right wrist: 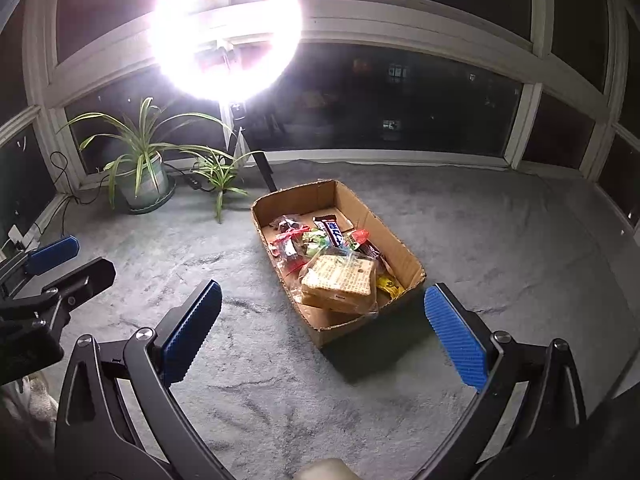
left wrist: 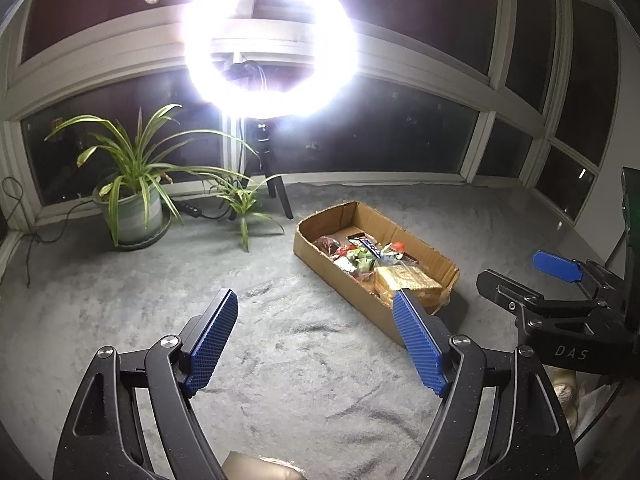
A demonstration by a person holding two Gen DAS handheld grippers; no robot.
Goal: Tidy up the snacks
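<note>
1. Step in hand: judged near its end or at a pause. All visible snacks (right wrist: 320, 240) lie inside the box (right wrist: 404, 252) on the grey carpet (right wrist: 280, 380); none lies loose outside.
2. Left gripper (left wrist: 316, 312): jaws spread wide, empty, short of the box.
3. Right gripper (right wrist: 324, 304): jaws spread wide, empty.
4. Next move calls for a reach into the box and a light grip on a wrapper.
5. Count: one box; one cracker pack (right wrist: 340, 284); one chocolate bar (right wrist: 334, 232); the smaller wrapped sweets overlap, number unclear.
6. Two plants (left wrist: 136, 184).
</note>
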